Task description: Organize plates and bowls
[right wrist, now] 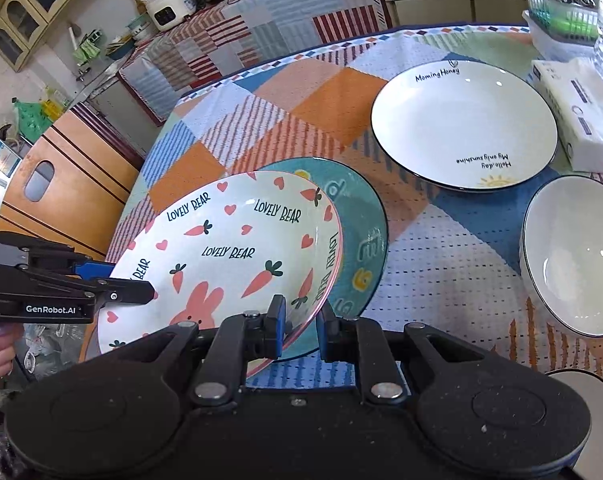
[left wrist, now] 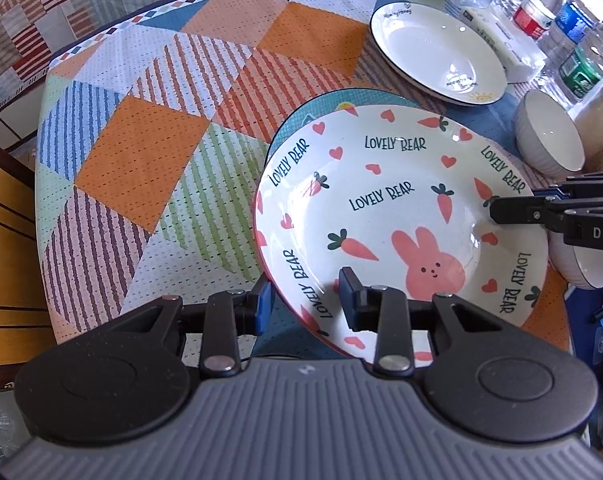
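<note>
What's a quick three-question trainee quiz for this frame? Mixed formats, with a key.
1. True or false: only one gripper holds the rabbit plate.
2. What lies directly under the rabbit plate? A) a white bowl B) the teal plate C) a tissue pack
3. Fill in: the far rim of the white plate reads "Morning ____".

Key
1. False: the left gripper and the right gripper each clamp its rim on opposite sides.
2. B
3. Honey
</note>
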`<state>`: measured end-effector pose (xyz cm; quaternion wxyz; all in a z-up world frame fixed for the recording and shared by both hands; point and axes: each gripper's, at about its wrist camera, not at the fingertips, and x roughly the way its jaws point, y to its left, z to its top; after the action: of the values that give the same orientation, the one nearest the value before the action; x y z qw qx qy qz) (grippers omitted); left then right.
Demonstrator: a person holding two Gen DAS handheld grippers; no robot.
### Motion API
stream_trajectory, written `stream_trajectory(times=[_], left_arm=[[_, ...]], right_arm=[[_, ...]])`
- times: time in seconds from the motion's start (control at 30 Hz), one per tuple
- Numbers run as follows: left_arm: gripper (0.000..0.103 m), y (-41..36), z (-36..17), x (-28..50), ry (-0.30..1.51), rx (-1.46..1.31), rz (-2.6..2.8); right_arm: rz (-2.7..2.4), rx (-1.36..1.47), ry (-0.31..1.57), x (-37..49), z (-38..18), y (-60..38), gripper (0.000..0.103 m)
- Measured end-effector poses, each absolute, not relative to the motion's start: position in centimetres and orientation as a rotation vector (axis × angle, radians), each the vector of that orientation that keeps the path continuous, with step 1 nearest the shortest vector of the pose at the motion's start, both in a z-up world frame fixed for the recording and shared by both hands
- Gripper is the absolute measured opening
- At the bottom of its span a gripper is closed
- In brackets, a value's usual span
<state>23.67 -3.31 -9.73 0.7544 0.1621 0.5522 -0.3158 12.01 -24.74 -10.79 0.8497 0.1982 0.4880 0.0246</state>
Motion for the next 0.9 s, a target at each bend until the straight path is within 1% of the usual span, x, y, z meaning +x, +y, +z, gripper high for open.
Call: stream_trajectory(times=[0.37,0.6,0.77,0.83,0.9], left_arm=[[0.033,-4.8,-12.3,25.1,1.26,0.361,-0.669],[0.033,-5.2,-12.8,25.3,1.261,0.383,-0.669],[0.033,-5.5,-13.6,25.2,1.274,0.406,-0.653],[0.033,-5.7,-13.6,25.0,1.264,0.419,-0.647],[0.032,-5.8,-13.7,24.9,1.266,0.422,-0.646]], right_arm=[[0.033,0.386,1.084,13.8,-12.1,-25.2,0.02],[-0.009,0.353,1.11,14.4,-12.1,-24.9,0.022],[-0.056,0.227,1.14,14.9,-12.2,-23.1,0.026],[-0.074,0.154,1.152,15.0,-12.1,-22.0,0.031],[-0.091,0.143,1.153,15.0,-12.2,-21.9,0.032]])
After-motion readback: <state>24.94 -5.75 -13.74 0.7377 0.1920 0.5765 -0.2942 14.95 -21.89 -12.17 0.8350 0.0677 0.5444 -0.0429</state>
